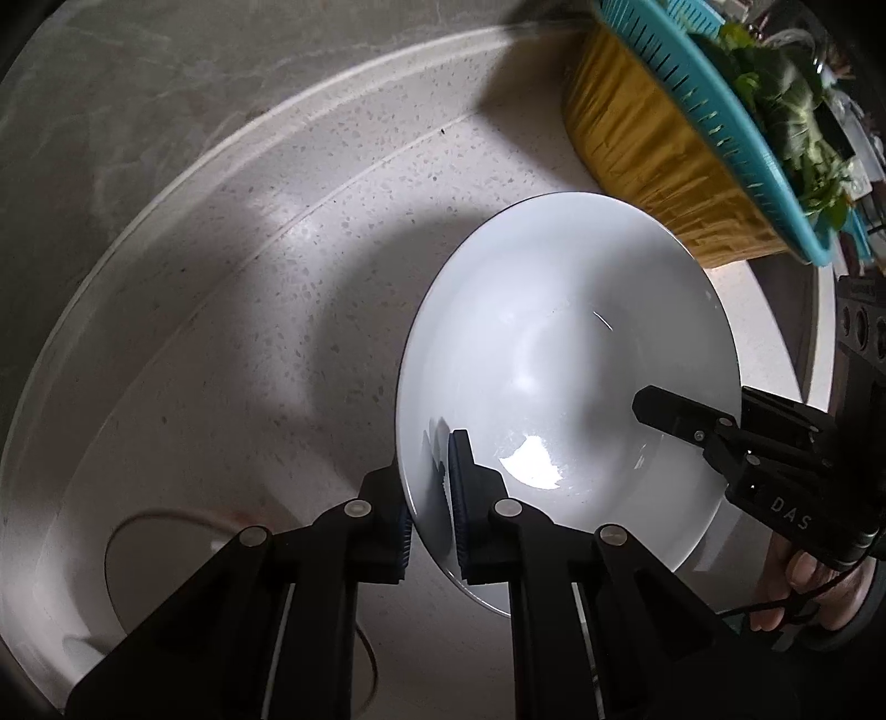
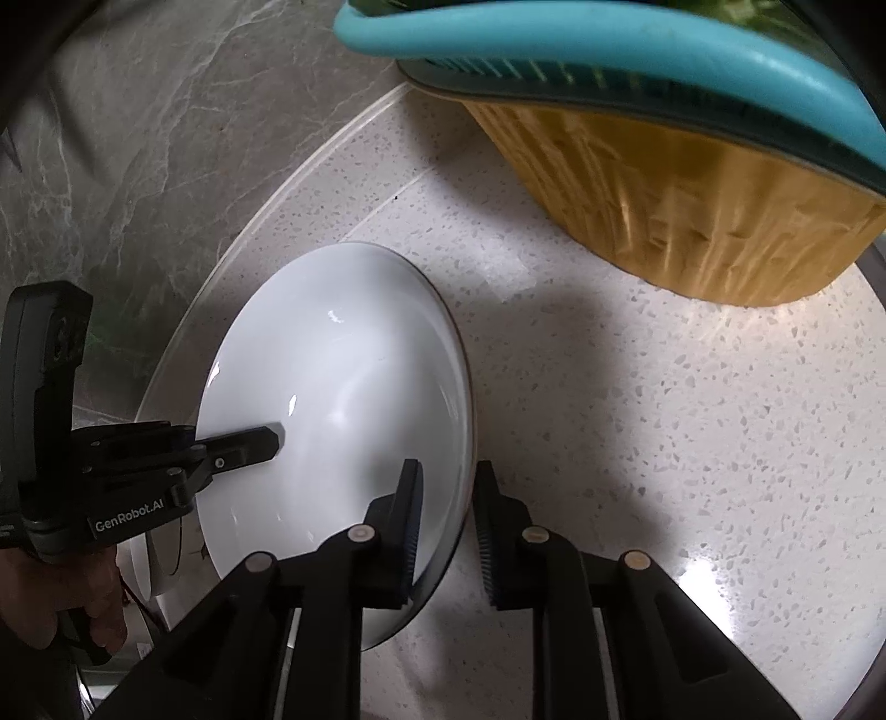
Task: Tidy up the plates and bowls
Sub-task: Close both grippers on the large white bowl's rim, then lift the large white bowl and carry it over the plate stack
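Left gripper clamped on near rim of white bowl, one finger inside, one outside. Right gripper straddles opposite rim, fingers apart, outer finger clear of bowl wall. Bowl sits tilted over speckled countertop, just beside wall edge. Behind: yellow basin carrying teal colander; leafy greens in colander.

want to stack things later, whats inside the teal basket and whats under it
Leafy greens sit inside the teal basket. Directly under it is a yellow tub on the speckled countertop. The tub's inside is covered by the basket, so its contents cannot be seen.
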